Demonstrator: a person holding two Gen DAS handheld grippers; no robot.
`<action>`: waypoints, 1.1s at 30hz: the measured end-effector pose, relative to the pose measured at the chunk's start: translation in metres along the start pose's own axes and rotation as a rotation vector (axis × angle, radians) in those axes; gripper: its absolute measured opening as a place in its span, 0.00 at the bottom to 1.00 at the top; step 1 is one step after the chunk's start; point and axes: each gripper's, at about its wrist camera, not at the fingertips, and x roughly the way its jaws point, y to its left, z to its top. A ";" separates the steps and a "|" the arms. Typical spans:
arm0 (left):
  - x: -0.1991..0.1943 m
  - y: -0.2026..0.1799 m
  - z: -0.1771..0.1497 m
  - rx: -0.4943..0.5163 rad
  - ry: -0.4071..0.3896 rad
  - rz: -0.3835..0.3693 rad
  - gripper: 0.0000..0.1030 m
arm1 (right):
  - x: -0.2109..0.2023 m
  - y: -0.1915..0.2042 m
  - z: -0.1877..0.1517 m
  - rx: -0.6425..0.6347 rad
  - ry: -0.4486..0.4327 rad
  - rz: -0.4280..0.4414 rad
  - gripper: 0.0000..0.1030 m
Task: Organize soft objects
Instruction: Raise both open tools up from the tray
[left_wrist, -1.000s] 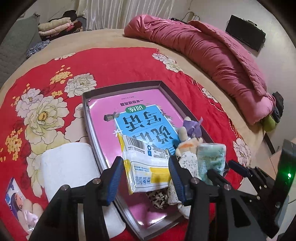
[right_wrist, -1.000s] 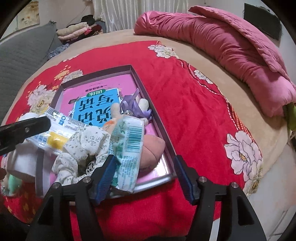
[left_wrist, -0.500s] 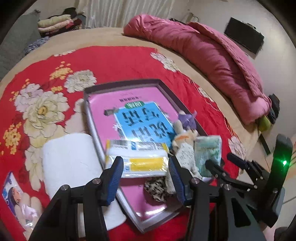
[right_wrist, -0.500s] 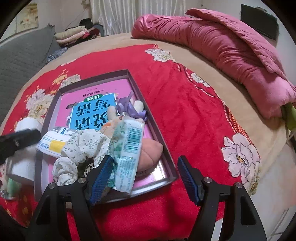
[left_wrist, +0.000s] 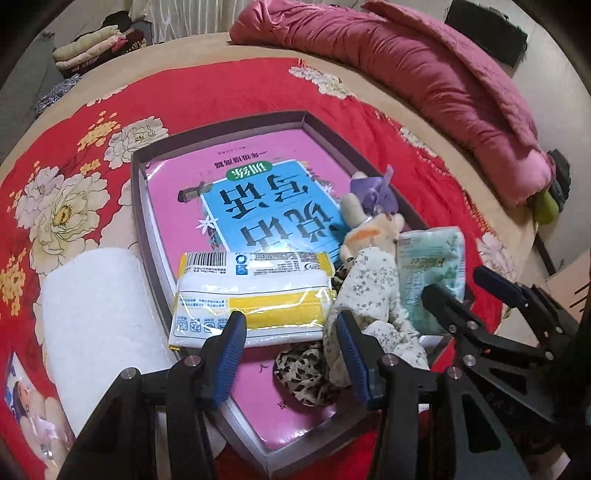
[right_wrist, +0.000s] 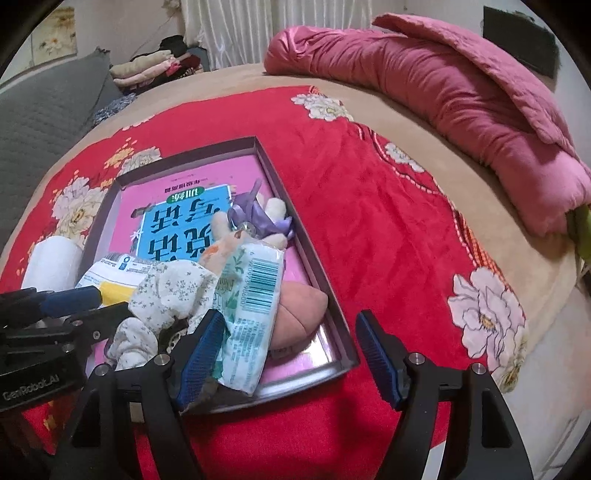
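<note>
Basically dropped the yellow pack (left_wrist: 255, 299) into the tray (left_wrist: 137, 206), both grippers (left_wrist: 291, 354) (right_wrist: 286, 360) spread, empty, hovering for whatever's next.

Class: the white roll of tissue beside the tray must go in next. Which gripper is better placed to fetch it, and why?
Probably the left gripper: open, empty, next to the tissue roll. The right gripper sits at the tray's far side.

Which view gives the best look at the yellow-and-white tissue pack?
The left wrist view: the tissue pack lies nearly whole, barcode and yellow band readable, just beyond the open left gripper. The right wrist view shows only a corner behind the floral cloth.
</note>
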 end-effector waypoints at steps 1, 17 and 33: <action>-0.004 0.001 -0.001 -0.009 -0.009 -0.016 0.49 | -0.004 0.001 0.000 -0.005 -0.017 -0.003 0.73; -0.050 0.007 -0.008 -0.043 -0.098 -0.040 0.49 | -0.025 -0.015 -0.011 0.051 -0.034 -0.040 0.73; -0.069 0.011 -0.024 -0.040 -0.121 -0.034 0.49 | -0.017 -0.012 -0.007 0.034 -0.028 -0.042 0.73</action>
